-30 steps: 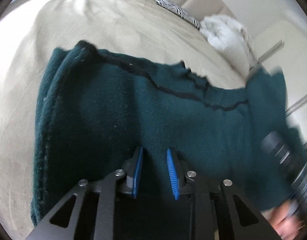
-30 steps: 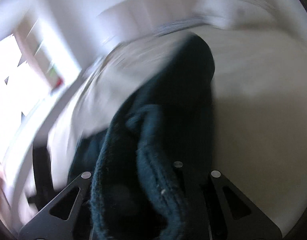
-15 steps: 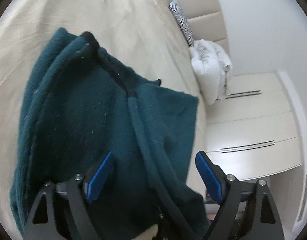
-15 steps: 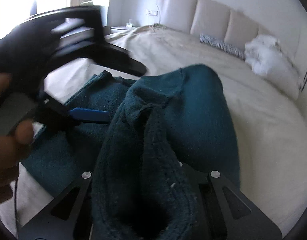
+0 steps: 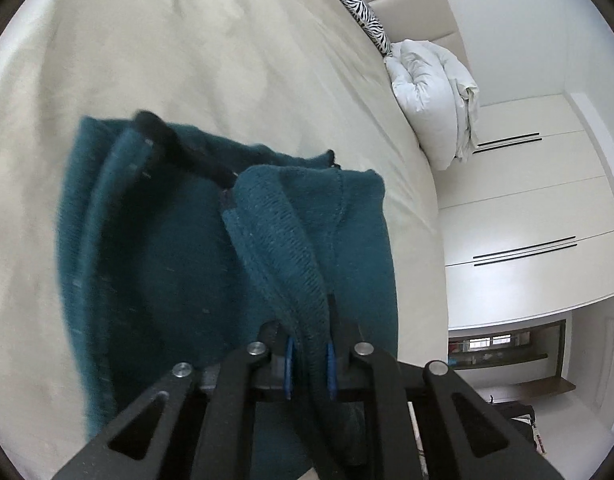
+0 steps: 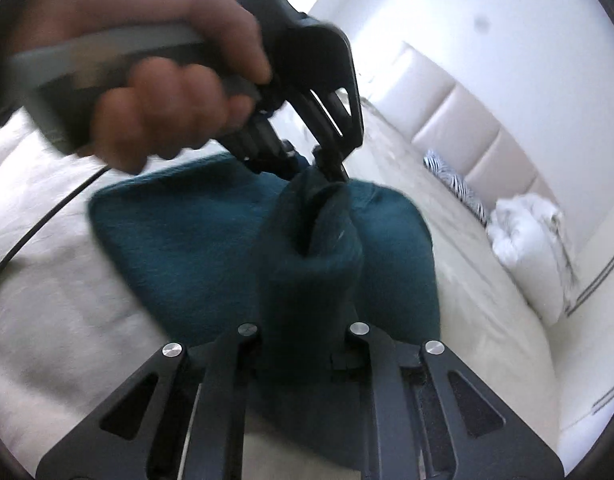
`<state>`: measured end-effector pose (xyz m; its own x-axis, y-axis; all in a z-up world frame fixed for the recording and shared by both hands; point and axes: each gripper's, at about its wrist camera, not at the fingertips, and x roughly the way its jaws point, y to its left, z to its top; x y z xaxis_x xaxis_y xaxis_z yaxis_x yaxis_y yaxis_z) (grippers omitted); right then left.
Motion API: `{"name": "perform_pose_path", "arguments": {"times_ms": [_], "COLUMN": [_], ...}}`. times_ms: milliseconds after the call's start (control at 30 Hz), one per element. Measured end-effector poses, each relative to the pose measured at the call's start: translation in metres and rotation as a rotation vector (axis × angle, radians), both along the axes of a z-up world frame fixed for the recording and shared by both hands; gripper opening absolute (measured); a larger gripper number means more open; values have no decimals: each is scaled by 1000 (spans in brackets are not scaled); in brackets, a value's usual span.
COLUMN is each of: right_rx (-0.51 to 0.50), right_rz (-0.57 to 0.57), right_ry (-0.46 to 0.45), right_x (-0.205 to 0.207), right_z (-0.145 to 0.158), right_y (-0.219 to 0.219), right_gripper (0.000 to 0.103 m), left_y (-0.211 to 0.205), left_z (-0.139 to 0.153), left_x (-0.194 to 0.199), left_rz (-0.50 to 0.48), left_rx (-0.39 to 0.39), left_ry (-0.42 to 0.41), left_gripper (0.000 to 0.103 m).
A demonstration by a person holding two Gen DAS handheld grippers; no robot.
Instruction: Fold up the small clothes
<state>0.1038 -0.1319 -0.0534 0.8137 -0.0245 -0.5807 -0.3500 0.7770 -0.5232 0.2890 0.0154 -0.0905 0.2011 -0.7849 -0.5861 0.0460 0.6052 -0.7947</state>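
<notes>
A dark teal knitted garment (image 5: pixel 167 260) lies partly folded on the beige bed (image 5: pixel 227 60). My left gripper (image 5: pixel 310 364) has its jaws closing on a ribbed edge of the garment, and the blue pads (image 5: pixel 289 364) press it from both sides. In the right wrist view a hand (image 6: pixel 155 92) holds that left gripper (image 6: pixel 327 168), which pinches the top of a raised fold. My right gripper (image 6: pixel 303 344) is shut on the near end of the same teal garment (image 6: pixel 195 240); its fingertips are buried in the cloth.
A zebra-striped pillow (image 5: pixel 361 4) and a bundled white duvet (image 5: pixel 431 96) lie by the padded headboard (image 6: pixel 467 120). White wardrobe doors (image 5: pixel 527 208) stand past the bed's edge. A black cable (image 6: pixel 39 220) trails over the sheet at the left.
The left jaws opened wide, then closed on the ribbed edge. The right gripper rolled and carried its fold of the garment over to the left gripper.
</notes>
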Motion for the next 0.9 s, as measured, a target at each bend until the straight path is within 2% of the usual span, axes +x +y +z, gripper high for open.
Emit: {"name": "perform_pose_path", "arguments": {"times_ms": [267,433,700,900], "right_rx": [-47,-34,-36,11], "right_rz": [150,196,231,221], "right_ry": [-13,11,64,104], "right_x": [-15,-16,-1,8], "right_z": [0,-7,-19,-11], "right_y": [34,46,46,39], "right_gripper": [8,8,8,8], "left_y": [31,43,59,63], "left_z": [14,7,-17,-26], "left_x": [19,25,16,15], "left_rz": [-24,-33,5,28], "left_rx": [61,105,79,67], "left_ry": [-39,-46,-38,-31], "left_gripper": [13,13,13,13]}}
